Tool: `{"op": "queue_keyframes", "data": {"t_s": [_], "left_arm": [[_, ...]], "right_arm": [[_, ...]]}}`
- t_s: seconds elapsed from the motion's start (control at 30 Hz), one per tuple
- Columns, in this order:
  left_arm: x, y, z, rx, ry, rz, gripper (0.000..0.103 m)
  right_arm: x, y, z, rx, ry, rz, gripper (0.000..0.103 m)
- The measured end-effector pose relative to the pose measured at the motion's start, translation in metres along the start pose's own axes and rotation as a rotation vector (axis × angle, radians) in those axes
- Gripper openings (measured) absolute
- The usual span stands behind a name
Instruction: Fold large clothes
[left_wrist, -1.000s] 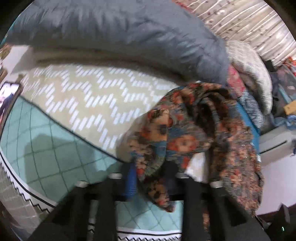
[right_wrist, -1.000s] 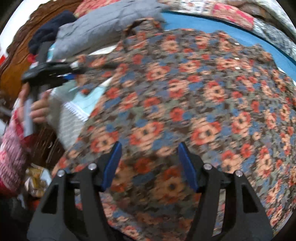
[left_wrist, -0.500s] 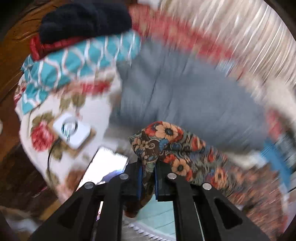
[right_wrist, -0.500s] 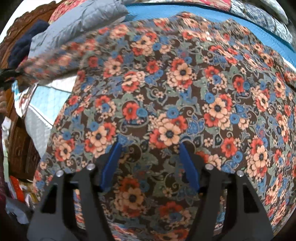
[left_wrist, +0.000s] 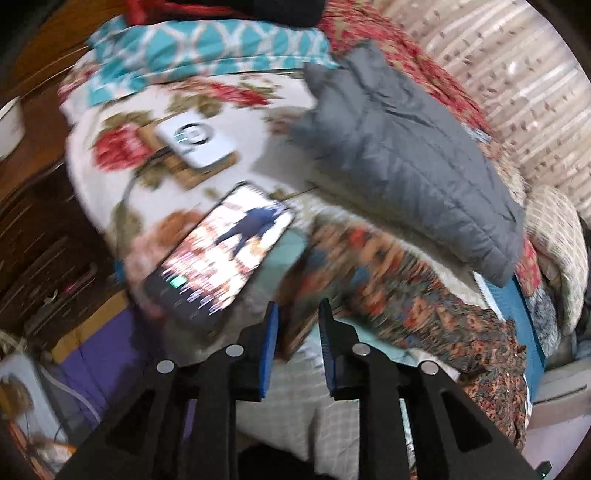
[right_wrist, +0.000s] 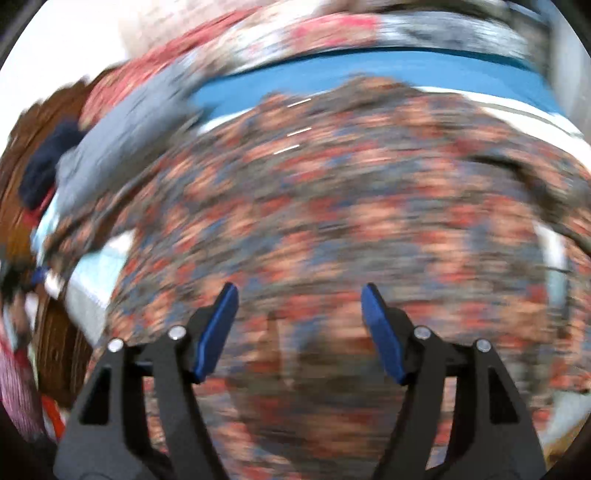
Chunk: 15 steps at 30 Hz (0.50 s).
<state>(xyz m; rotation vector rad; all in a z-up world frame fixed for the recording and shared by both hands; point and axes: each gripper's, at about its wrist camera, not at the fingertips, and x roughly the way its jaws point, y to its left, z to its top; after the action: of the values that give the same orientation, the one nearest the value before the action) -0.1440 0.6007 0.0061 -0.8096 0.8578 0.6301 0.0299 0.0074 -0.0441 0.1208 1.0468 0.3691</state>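
Both tools gape: left tool (left_wrist: 295, 317), right tool (right_wrist: 299, 295) over spread floral garment (right_wrist: 351, 206) (blurred).

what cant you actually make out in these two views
- Left wrist: whether the left tool grips the floral garment; motion blur smears the cloth between its fingers.
- Left wrist: the phone screen content; blurred.
- Right wrist: the garment's folds and edges; heavy blur, and the frame edge cuts it off.
- Right wrist: whether the open right tool touches the cloth.

A lit phone (left_wrist: 221, 251) lies near left, a white charger puck (left_wrist: 194, 140) just beyond it, grey quilted jacket (left_wrist: 402, 155) far right.
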Motion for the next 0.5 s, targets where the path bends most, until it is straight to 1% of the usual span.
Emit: {"op": "queue_keyframes", "data": {"t_s": [0.03,0.1,0.13,0.2,0.27,0.3,0.33,0.4,0.43,0.5], "left_arm": [[-0.005,0.001,-0.005,0.000,-0.006,0.020,0.000],[-0.008,-0.006,-0.005,0.013,-0.012,0.023,0.000],[-0.009,-0.010,-0.004,0.019,-0.016,0.016,0.000],[-0.012,-0.036,-0.007,0.058,-0.017,-0.028,0.000],[-0.011,-0.077,-0.019,0.144,0.002,-0.063,0.000],[-0.007,-0.097,-0.024,0.186,0.015,-0.075,0.000],[0.000,-0.126,-0.035,0.246,0.039,-0.093,0.000],[0.013,-0.166,-0.055,0.327,0.090,-0.116,0.000],[0.023,-0.195,-0.072,0.387,0.129,-0.136,0.000],[0.034,-0.234,-0.097,0.458,0.175,-0.155,0.000]], "right_arm": [[-0.009,-0.026,0.004,0.056,-0.023,-0.020,0.067],[-0.031,-0.072,0.000,0.163,-0.074,-0.062,0.067],[-0.050,-0.105,-0.004,0.246,-0.126,-0.114,0.067],[-0.077,-0.144,-0.015,0.335,-0.199,-0.217,0.067],[-0.104,-0.189,-0.031,0.420,-0.236,-0.335,0.067],[-0.113,-0.205,-0.041,0.455,-0.246,-0.347,0.067],[-0.117,-0.217,-0.051,0.485,-0.248,-0.347,0.067],[-0.114,-0.241,-0.066,0.540,-0.217,-0.328,0.068],[-0.108,-0.242,-0.070,0.551,-0.207,-0.306,0.068],[-0.089,-0.242,-0.071,0.538,-0.176,-0.217,0.066]]}}
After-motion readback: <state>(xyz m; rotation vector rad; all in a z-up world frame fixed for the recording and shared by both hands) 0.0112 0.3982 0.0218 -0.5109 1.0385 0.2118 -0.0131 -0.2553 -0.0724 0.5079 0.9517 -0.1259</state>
